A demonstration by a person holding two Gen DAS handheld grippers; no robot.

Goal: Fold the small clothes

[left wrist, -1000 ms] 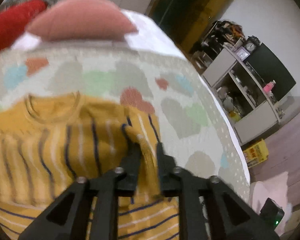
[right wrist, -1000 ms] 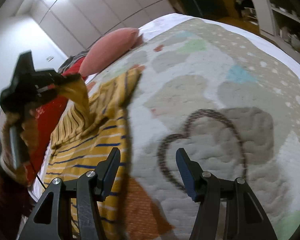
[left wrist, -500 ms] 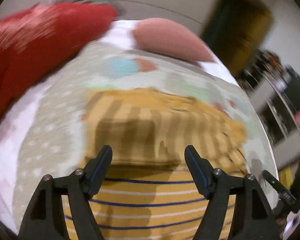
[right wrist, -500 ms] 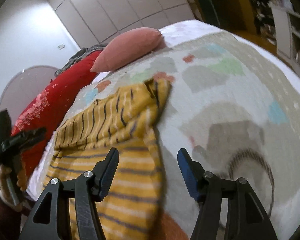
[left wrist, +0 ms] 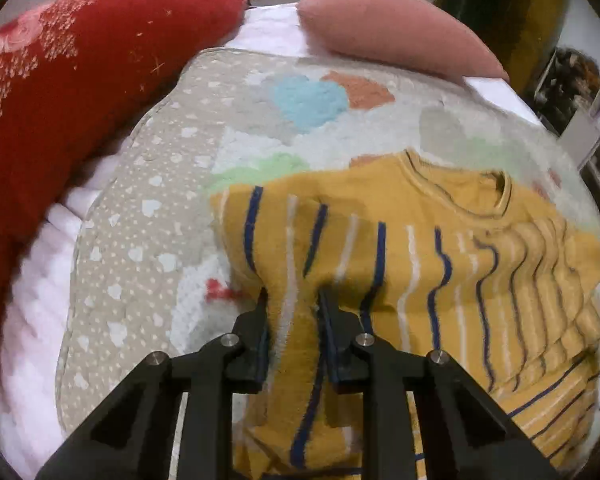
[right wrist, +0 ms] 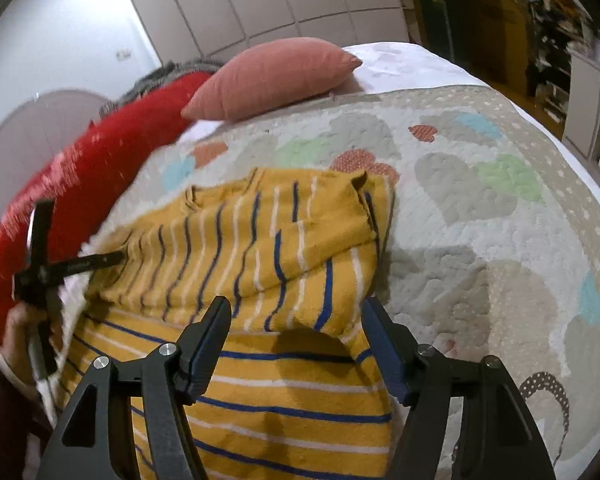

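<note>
A small yellow sweater (left wrist: 440, 248) with navy and white stripes lies on the heart-patterned quilt (left wrist: 148, 208). Its right sleeve is folded across the chest (right wrist: 284, 236). My left gripper (left wrist: 292, 300) is shut on a fold of the sweater's left side, with cloth pinched between the fingers. It also shows in the right wrist view (right wrist: 112, 258) at the sweater's left edge. My right gripper (right wrist: 296, 312) is open, its fingers straddling the lower edge of the folded sleeve above the sweater's body (right wrist: 284, 392).
A pink pillow (right wrist: 276, 76) and a long red cushion (left wrist: 60, 92) lie at the head and left of the bed. White shelving (right wrist: 584, 92) stands off the bed's right side. The quilt (right wrist: 500, 208) spreads right of the sweater.
My left gripper was open over the sweater half a second ago and has shut on its left side. My right gripper moved left over the sweater, still open.
</note>
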